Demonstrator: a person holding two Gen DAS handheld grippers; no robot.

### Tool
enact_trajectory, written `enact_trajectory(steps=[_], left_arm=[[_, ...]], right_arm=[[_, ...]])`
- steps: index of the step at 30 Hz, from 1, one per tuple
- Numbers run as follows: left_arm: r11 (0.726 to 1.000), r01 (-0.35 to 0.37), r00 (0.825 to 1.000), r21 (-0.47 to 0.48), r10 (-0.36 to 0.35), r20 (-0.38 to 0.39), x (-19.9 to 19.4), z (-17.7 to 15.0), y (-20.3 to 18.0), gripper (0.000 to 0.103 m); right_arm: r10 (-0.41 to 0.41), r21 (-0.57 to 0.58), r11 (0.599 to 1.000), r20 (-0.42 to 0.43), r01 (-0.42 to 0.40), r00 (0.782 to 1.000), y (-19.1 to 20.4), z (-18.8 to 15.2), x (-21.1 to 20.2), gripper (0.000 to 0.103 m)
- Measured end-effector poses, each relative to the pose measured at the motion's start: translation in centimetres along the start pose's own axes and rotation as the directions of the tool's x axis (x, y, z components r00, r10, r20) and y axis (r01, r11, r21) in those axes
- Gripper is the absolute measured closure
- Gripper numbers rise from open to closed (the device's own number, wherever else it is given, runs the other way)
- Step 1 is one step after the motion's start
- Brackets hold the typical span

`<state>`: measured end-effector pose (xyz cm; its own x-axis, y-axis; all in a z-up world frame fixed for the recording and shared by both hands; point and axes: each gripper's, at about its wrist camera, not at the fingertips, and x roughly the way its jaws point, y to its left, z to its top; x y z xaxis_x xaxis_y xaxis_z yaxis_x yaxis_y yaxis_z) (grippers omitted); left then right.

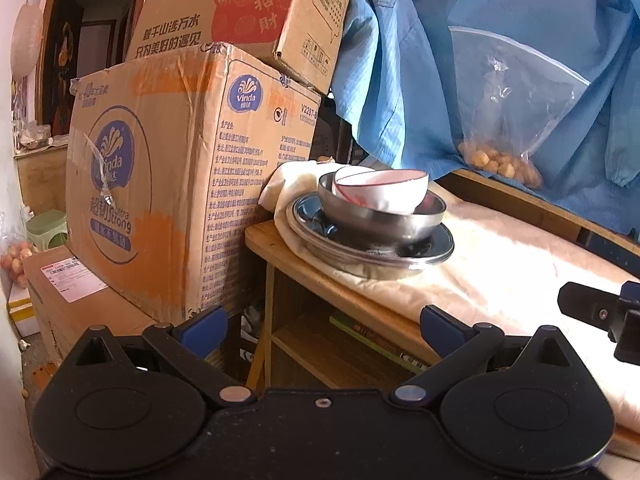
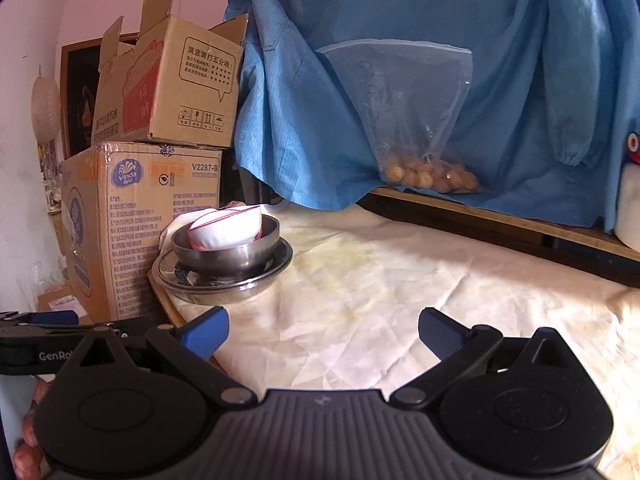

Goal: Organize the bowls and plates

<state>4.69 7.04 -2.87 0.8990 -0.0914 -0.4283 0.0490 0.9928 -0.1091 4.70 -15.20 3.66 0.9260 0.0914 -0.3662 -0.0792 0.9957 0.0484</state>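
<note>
A stack of dishes stands at the table's left corner. A white bowl with a red rim [image 1: 384, 190] [image 2: 228, 228] lies tilted inside a steel bowl [image 1: 380, 220] [image 2: 224, 256], which rests on a steel plate [image 1: 360, 254] [image 2: 192, 286]. My left gripper [image 1: 320, 332] is open and holds nothing; it hangs in front of the table edge, short of the stack. My right gripper [image 2: 322, 334] is open too, empty, above the cloth to the right of the stack. The right gripper's tip [image 1: 600, 312] shows at the edge of the left wrist view.
A cream cloth [image 2: 380, 280] covers the wooden table [image 1: 320, 280]. Stacked cardboard boxes [image 1: 180, 184] [image 2: 132, 208] stand tight against the table's left side. Blue fabric [image 2: 400, 80] and a plastic bag of round nuts [image 2: 424, 168] hang behind over a wooden ledge [image 2: 500, 216]. A shelf [image 1: 320, 352] sits under the table.
</note>
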Motion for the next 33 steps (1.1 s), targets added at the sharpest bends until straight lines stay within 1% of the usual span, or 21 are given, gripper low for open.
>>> enact_trajectory(steps=[10,14,20,33], left_arm=[[1.0,-0.015,1.0,0.011,0.015,0.017,-0.6,-0.7,0.8,0.001],[0.999,-0.026,0.999,0.045,0.025,0.035,-0.8,-0.9,0.6,0.001],[0.998,-0.027,0.999,0.063,0.025,0.034,-0.7,-1.0,0.3,0.001],[0.997,-0.028,0.999,0.075,0.027,0.021,-0.4,-1.0,0.1,0.001]], right_arm=[[-0.038,0.02,0.999,-0.004,0.038,0.999,0.1,-1.3,-0.3,0.0],[-0.057,0.016,0.998,-0.009,0.057,0.998,0.0,-1.7,-0.3,0.0],[-0.06,0.018,0.998,-0.025,0.061,0.998,-0.1,-2.3,0.0,0.0],[-0.059,0.014,0.998,-0.025,0.059,0.998,-0.1,-2.4,0.1,0.0]])
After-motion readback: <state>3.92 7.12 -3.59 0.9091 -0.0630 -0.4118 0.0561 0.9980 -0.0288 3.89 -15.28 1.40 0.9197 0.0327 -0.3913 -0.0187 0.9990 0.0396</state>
